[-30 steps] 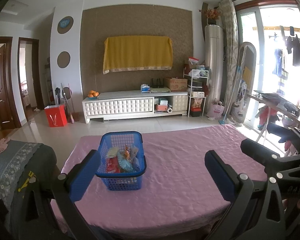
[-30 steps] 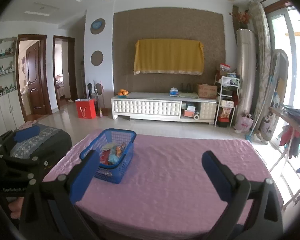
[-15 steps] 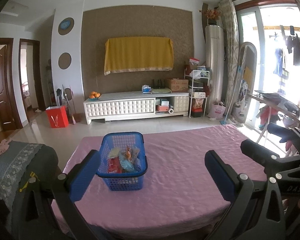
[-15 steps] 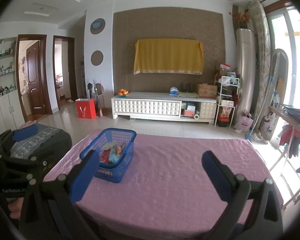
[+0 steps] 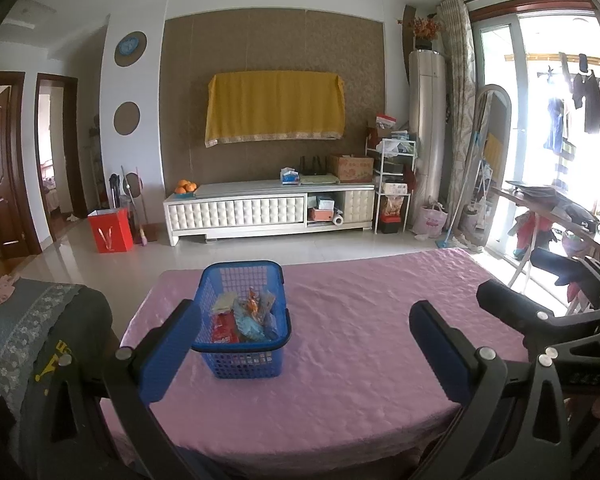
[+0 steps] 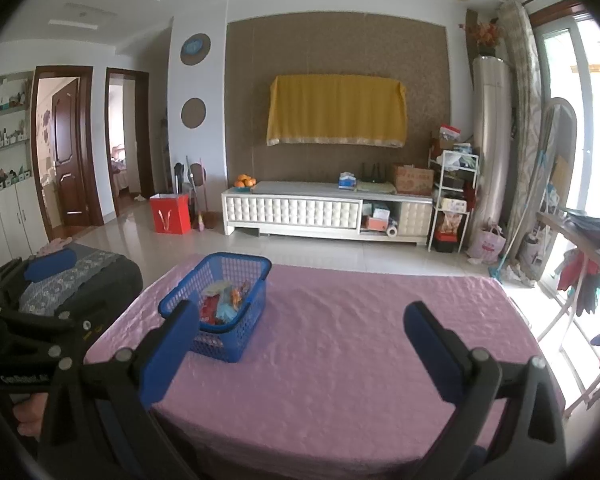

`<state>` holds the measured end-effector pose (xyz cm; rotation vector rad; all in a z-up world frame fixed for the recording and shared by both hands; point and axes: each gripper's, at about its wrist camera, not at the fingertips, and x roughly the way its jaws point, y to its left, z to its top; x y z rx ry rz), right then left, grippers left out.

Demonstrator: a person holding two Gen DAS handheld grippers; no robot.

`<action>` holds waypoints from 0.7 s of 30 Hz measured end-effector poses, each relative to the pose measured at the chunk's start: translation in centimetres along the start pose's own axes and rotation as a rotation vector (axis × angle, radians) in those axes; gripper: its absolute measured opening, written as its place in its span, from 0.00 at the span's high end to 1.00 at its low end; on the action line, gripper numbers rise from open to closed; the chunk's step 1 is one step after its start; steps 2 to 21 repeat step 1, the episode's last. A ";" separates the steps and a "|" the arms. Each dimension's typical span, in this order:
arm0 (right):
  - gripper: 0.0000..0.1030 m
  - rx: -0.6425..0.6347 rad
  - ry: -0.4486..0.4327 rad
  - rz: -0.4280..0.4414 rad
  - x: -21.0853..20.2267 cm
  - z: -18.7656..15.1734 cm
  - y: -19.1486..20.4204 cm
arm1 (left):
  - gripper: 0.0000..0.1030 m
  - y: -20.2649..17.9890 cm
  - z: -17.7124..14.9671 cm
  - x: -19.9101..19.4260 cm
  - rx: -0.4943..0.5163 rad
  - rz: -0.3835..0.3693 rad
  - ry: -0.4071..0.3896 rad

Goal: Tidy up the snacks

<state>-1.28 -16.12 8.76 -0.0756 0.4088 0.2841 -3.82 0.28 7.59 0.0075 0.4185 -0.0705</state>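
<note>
Right now I hold my left tool (image 5: 302, 344) with its blue pads spread wide and nothing between them, low over the near edge of the table (image 5: 360, 360); my right tool (image 6: 300, 344) is spread just as wide and just as bare, a little further right over the same pink cloth. Out beyond the left pad of each sits the blue basket (image 5: 242, 320), standing upright on the left part of the table, apart from both tools. Inside it lie the snacks (image 5: 244, 318), a loose heap of small packets: something red, something pale blue, an orange one on top, jumbled rather than lined up. No packet shows anywhere on the cloth outside the basket, so as far as gathering goes, the snacks already sit where a tidy-up would want them. That fits two readings: either everything has been collected into the basket and the job is near its close, or the packets are waiting to be taken out and sorted. I cannot tell which, nor count the packets from here.
</note>
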 end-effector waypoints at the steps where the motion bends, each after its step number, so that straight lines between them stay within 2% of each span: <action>1: 0.00 0.000 0.000 -0.001 0.0 0.0 0.0 | 0.00 -0.1 0.0 0.1 0.000 -0.003 0.002; 21: 0.00 0.000 0.000 -0.001 0.0 0.0 0.0 | 0.00 -0.1 0.0 0.1 0.000 -0.003 0.002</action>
